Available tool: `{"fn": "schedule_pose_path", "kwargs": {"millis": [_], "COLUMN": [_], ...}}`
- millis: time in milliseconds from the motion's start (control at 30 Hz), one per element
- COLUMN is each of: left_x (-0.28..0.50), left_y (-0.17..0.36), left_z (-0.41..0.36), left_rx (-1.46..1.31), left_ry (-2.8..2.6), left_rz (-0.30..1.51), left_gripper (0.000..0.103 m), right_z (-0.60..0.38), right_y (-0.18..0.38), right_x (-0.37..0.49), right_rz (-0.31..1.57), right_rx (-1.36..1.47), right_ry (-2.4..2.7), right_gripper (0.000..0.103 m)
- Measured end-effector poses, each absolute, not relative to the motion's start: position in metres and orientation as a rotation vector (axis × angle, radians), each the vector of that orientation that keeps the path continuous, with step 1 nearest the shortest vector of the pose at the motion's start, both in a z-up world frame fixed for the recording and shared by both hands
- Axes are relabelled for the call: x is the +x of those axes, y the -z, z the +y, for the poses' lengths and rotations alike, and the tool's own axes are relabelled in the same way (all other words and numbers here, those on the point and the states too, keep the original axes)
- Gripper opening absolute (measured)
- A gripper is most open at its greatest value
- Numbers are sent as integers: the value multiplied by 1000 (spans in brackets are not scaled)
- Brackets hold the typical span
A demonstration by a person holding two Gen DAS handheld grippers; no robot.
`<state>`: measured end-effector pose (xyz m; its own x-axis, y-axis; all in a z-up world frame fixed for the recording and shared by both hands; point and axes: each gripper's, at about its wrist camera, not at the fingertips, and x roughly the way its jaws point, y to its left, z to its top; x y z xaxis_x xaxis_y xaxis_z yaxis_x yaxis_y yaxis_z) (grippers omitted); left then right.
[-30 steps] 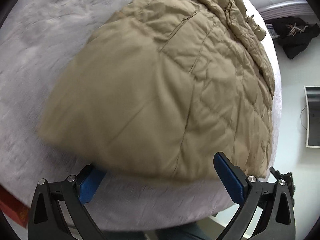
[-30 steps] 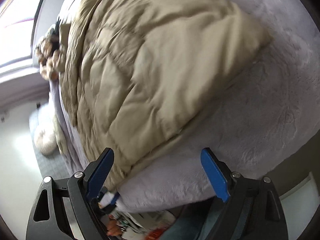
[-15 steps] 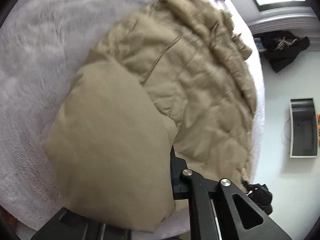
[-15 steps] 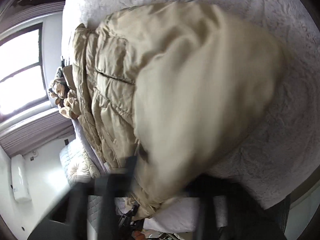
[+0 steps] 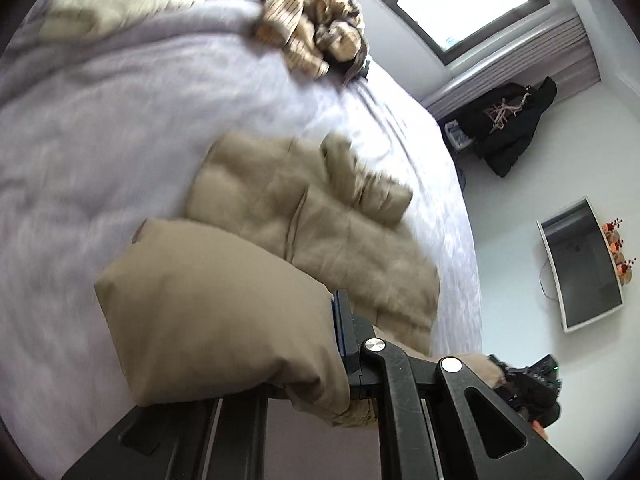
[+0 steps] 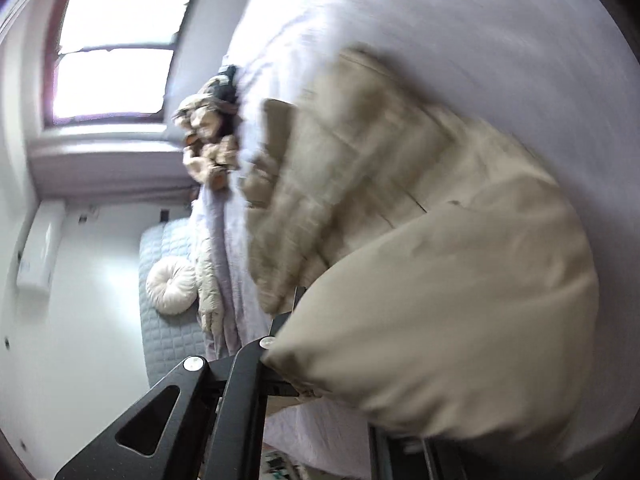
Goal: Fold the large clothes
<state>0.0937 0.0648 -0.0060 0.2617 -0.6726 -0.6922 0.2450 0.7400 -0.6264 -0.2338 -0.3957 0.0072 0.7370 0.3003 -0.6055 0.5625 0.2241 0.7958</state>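
Both grippers, left (image 5: pixel 320 364) and right (image 6: pixel 320 364), are pinching the tan coat (image 5: pixel 304 232) by its lifted hem, fingers pressed on fabric; the rest is lying on the bed (image 5: pixel 100 128).

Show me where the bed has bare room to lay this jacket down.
Bare blanket lies left of the tan jacket, up to the striped clothes heap. The bed's right edge beside the jacket is only a narrow strip.
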Motion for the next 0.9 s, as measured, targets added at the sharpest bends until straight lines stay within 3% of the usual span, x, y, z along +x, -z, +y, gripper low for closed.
{"fn": "schedule_pose_path", "kwargs": {"millis": [267, 567, 700, 767, 833, 900], "left_x": [187, 266, 279, 280, 276, 271], "left_y": [13, 110, 122, 119, 108, 94], "left_z": [14, -33, -44, -46, -45, -40], "left_rx": [-388, -306, -262, -227, -192, -156], "left_ry": [570, 565, 561, 570, 570, 553], "left_rz": [1140, 1288, 1323, 1335, 1316, 1267], "left_gripper": [13, 14, 19, 30, 73, 78], "right_z": [-460, -493, -502, -503, -502, -501], "right_y": [-47, 34, 64, 70, 68, 64], "right_x": [-99, -14, -8, -7, -5, -4], "right_rz": [818, 957, 960, 960, 958, 962], "right_rx": [1134, 1129, 1187, 1199, 1198, 1187], "right_ry": [87, 201, 260, 275, 282, 281], "right_gripper": [8, 8, 8, 11, 12, 14]}}
